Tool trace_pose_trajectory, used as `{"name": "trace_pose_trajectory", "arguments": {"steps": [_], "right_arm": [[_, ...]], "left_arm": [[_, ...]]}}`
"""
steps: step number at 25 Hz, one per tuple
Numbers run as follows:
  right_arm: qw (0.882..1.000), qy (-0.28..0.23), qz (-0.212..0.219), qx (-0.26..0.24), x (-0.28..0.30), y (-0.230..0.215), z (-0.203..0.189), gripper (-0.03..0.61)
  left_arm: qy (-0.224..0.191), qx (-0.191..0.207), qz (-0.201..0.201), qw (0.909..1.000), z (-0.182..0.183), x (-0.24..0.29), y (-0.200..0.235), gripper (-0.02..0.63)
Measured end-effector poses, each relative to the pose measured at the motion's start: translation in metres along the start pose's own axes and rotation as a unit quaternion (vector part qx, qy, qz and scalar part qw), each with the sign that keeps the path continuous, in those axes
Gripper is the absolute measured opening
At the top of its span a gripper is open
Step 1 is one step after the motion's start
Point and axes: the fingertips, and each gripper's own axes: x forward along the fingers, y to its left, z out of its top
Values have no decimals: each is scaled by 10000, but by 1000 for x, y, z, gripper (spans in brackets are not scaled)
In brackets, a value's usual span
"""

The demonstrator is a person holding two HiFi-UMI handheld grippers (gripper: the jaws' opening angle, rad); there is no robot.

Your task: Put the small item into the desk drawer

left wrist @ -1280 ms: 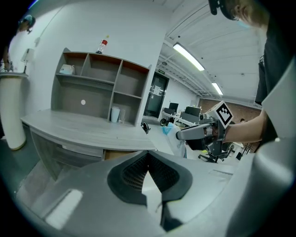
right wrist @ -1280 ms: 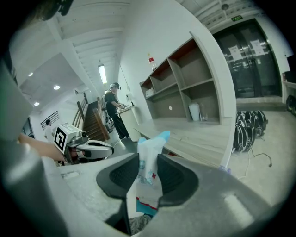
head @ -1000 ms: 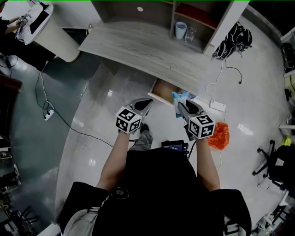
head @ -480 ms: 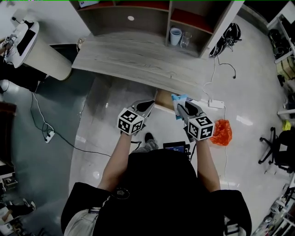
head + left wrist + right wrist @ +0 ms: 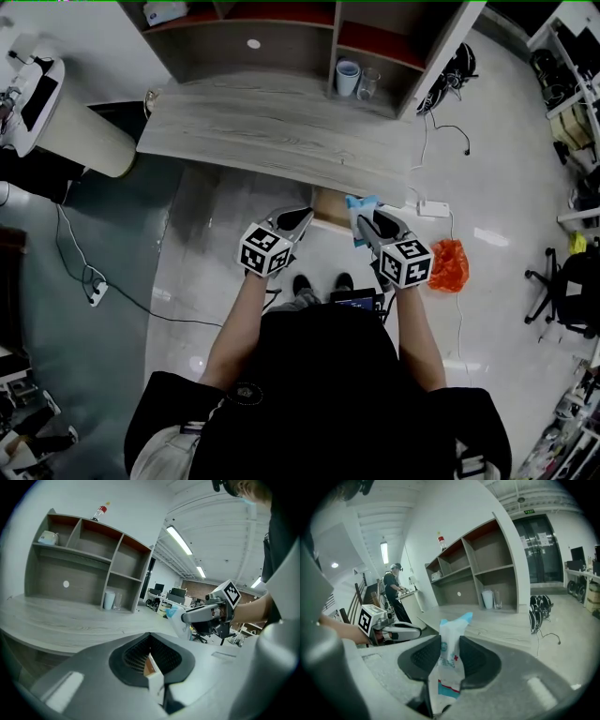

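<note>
The small item is a white and blue packet (image 5: pixel 451 641), upright between the jaws of my right gripper (image 5: pixel 450 654), which is shut on it. In the head view the packet (image 5: pixel 357 203) and right gripper (image 5: pixel 367 221) hang over the open drawer (image 5: pixel 330 208) under the wooden desk (image 5: pixel 272 122). My left gripper (image 5: pixel 298 217) meets the left end of the drawer's front. Its jaws (image 5: pixel 151 660) are closed on a thin brown and white panel edge. The left gripper view also shows the right gripper (image 5: pixel 187 617) with the packet (image 5: pixel 178 620).
A shelf unit on the desk holds a cup (image 5: pixel 348 77) and a glass (image 5: pixel 367 84). An orange bag (image 5: pixel 447 265), a power strip (image 5: pixel 433 208) and cables lie on the floor at right. A round table (image 5: pixel 70 127) stands far left. A person (image 5: pixel 396 597) stands there.
The head view has drifted, so the desk and shelves sit lower in the frame. Both grippers stay at the drawer, and the packet stays in the right one.
</note>
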Motion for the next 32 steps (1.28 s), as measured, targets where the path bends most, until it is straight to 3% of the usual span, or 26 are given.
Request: {"name": "trace_pose_trajectory", "arguments": {"steps": [18, 32], "right_arm": [[9978, -85, 577, -322, 1, -25, 33, 124], [9944, 73, 952, -456, -7, -49, 25, 124]], "left_arm": [[-150, -41, 520, 9985, 19, 16, -9, 2], [2, -95, 781, 9969, 13, 38, -25, 2]]}}
